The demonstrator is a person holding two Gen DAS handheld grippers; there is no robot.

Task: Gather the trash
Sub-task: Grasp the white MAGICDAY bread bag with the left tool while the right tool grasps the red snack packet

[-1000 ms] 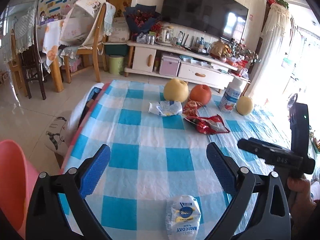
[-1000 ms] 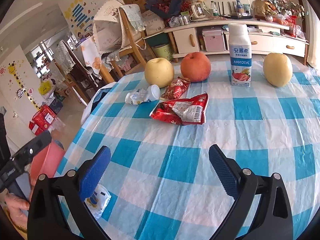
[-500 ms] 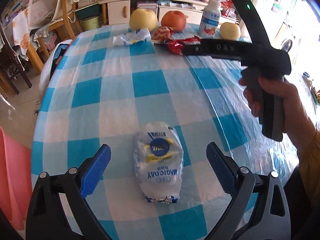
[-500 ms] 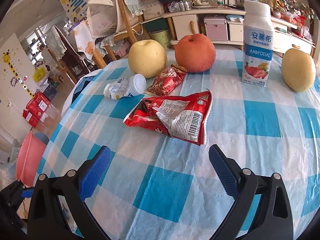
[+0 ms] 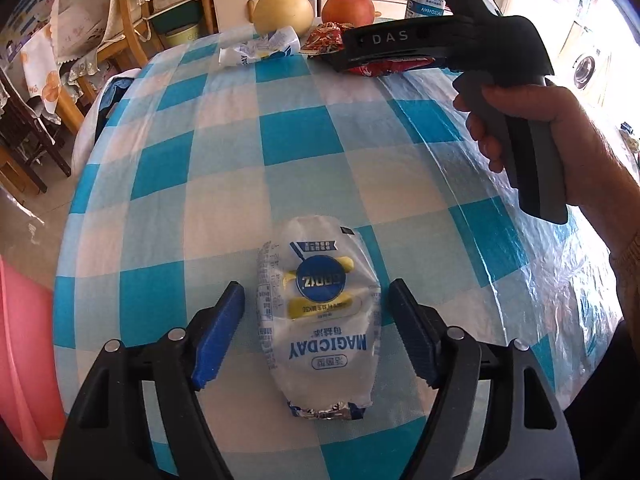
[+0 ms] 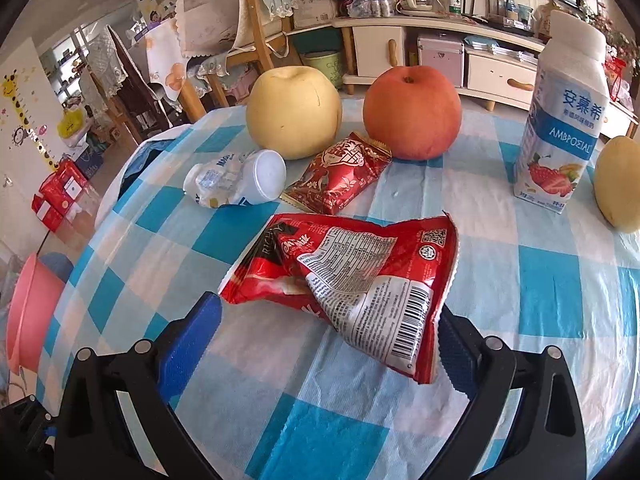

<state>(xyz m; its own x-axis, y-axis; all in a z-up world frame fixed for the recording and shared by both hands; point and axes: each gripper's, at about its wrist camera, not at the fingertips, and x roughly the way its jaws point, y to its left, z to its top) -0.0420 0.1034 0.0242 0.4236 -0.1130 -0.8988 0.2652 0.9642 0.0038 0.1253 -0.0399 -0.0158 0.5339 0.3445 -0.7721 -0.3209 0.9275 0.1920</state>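
Note:
A white MAGICDAY wrapper [image 5: 320, 320] lies flat on the blue checked tablecloth [image 5: 280, 140]. My left gripper [image 5: 316, 292] points down over it with a blue pad on each side. Its jaws are closing, and a thin gap remains on both sides. A crumpled red snack wrapper [image 6: 348, 276] lies further along the table. My right gripper [image 6: 326, 312] stands open around its near end, and the wrapper hides part of the right pad. Behind it lie a small red packet [image 6: 338, 178] and a crumpled white wrapper [image 6: 236, 180].
A yellow pear [image 6: 294, 112], a red apple [image 6: 412, 114], a yogurt bottle [image 6: 560, 120] and a second pear [image 6: 620, 184] stand at the far side. A pink bin [image 6: 28, 308] sits on the floor left of the table. A hand [image 5: 540, 120] holds the right gripper's handle.
The left gripper has dropped over the white wrapper and its jaws have narrowed around it. The right gripper has moved forward until the red wrapper lies between its jaws.

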